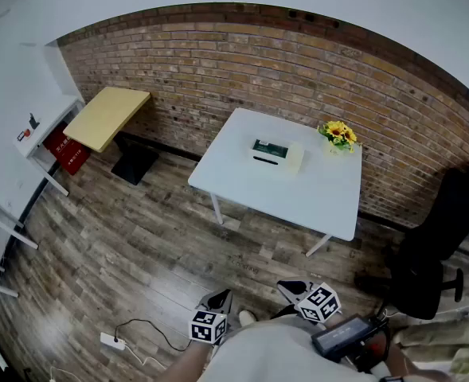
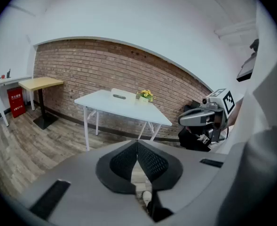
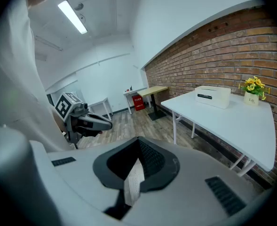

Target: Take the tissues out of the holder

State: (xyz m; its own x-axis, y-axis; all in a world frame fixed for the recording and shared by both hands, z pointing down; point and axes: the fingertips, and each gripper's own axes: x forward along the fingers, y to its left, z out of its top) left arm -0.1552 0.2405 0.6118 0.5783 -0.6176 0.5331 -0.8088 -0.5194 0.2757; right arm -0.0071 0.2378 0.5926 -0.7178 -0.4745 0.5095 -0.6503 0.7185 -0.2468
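Observation:
The tissue holder (image 1: 275,156), a white box with a dark slotted top, sits on the white table (image 1: 314,205) by the brick wall, far ahead of both grippers. It also shows small in the left gripper view (image 2: 119,96) and in the right gripper view (image 3: 213,97). My left gripper (image 1: 220,297) (image 2: 137,144) is held close to the person's body, jaws shut with nothing between them. My right gripper (image 1: 290,287) (image 3: 139,141) is beside it, its jaws also meeting at the tips, holding nothing. Only wooden floor shows past the jaws.
A pot of yellow flowers (image 1: 338,134) stands at the table's far right corner. A small wooden table (image 1: 107,116), a red box (image 1: 65,151) and a white shelf (image 1: 43,130) are at the left. A black office chair (image 1: 445,245) stands at the right. A power strip (image 1: 111,341) lies on the floor.

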